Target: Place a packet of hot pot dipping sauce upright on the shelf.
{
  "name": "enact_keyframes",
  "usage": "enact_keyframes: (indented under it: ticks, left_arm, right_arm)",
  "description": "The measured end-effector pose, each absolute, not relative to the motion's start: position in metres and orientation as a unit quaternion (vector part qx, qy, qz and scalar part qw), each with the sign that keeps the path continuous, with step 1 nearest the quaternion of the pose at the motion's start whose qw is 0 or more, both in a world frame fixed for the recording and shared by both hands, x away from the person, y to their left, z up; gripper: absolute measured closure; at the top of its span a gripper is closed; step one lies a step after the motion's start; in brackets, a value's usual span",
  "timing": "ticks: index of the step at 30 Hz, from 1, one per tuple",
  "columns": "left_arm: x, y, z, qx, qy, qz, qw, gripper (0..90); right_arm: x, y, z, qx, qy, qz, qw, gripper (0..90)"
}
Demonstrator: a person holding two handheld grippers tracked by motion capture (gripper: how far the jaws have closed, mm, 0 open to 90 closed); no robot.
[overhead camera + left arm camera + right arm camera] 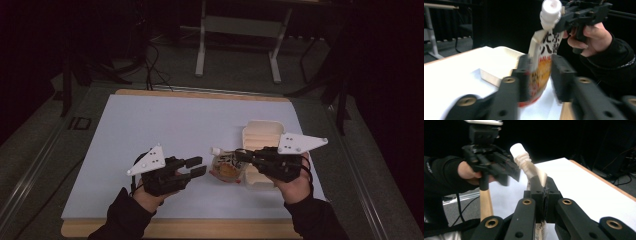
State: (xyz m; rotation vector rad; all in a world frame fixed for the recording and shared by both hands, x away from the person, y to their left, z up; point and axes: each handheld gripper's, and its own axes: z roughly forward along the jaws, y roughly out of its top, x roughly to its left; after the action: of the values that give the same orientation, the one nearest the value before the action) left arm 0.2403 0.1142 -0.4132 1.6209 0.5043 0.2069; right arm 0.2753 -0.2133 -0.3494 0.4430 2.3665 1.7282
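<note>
1. Right gripper [243, 156], near right, is clenched on the white-capped printed spout pouch [226, 165].
2. Left gripper [198, 167] stands released, jaws parted, just left of it.
3. Cream plastic tray [262, 133] rests on the white tabletop [165, 125]; dark room beyond.

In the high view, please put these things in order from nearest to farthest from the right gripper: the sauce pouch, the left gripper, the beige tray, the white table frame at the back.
1. Sauce pouch: held in the right gripper's fingers.
2. Beige tray: directly beside and under that gripper.
3. Left gripper: to the left, beyond the pouch.
4. White table frame: far behind, on the floor.
</note>
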Motion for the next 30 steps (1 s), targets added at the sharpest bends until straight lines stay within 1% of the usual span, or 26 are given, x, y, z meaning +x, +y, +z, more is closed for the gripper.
enact_keyframes:
  ticks: [1, 4, 5, 7, 8, 10, 13, 16, 19, 23, 28, 30]
  left_arm:
    - [0.240, 0.117, -0.414, 0.711, 0.224, 0.095, 0.660, 56.7]
    - [0.242, 0.122, -0.414, 0.707, 0.241, 0.100, 0.658, 33.0]
    - [0.241, 0.124, -0.414, 0.708, 0.240, 0.114, 0.654, 29.7]
    - [0.240, 0.125, -0.413, 0.709, 0.260, 0.142, 0.640, 12.6]
    - [0.241, 0.127, -0.413, 0.711, 0.267, 0.144, 0.635, 7.7]
    - [0.240, 0.131, -0.413, 0.703, 0.280, 0.146, 0.637, 1.0]
    - [0.242, 0.138, -0.416, 0.700, 0.304, 0.151, 0.629, 0.7]
    - [0.243, 0.145, -0.422, 0.700, 0.313, 0.152, 0.624, 0.7]
    - [0.242, 0.150, -0.434, 0.713, 0.294, 0.186, 0.609, 0.7]
    - [0.241, 0.155, -0.450, 0.724, 0.280, 0.205, 0.596, 0.7]
    - [0.239, 0.163, -0.466, 0.727, 0.291, 0.198, 0.590, 0.7]
    - [0.239, 0.165, -0.469, 0.727, 0.293, 0.199, 0.588, 0.7]
  right_arm:
    - [0.277, -0.215, -0.349, 0.151, 0.794, 0.582, 0.089, 88.8]
    - [0.282, -0.222, -0.346, 0.158, 0.792, 0.581, 0.104, 88.9]
    - [0.283, -0.224, -0.345, 0.159, 0.791, 0.581, 0.108, 88.8]
    - [0.287, -0.228, -0.344, 0.159, 0.788, 0.583, 0.115, 88.8]
    - [0.289, -0.231, -0.343, 0.161, 0.786, 0.584, 0.119, 88.8]
    - [0.293, -0.235, -0.341, 0.159, 0.786, 0.584, 0.128, 88.7]
    - [0.298, -0.241, -0.338, 0.161, 0.783, 0.584, 0.138, 88.7]
    - [0.305, -0.249, -0.335, 0.167, 0.779, 0.586, 0.148, 88.8]
    - [0.310, -0.255, -0.334, 0.170, 0.776, 0.585, 0.161, 88.7]
    - [0.318, -0.263, -0.335, 0.165, 0.777, 0.583, 0.169, 88.7]
    - [0.329, -0.272, -0.340, 0.161, 0.782, 0.574, 0.181, 88.7]
    - [0.332, -0.276, -0.343, 0.153, 0.784, 0.569, 0.195, 88.6]
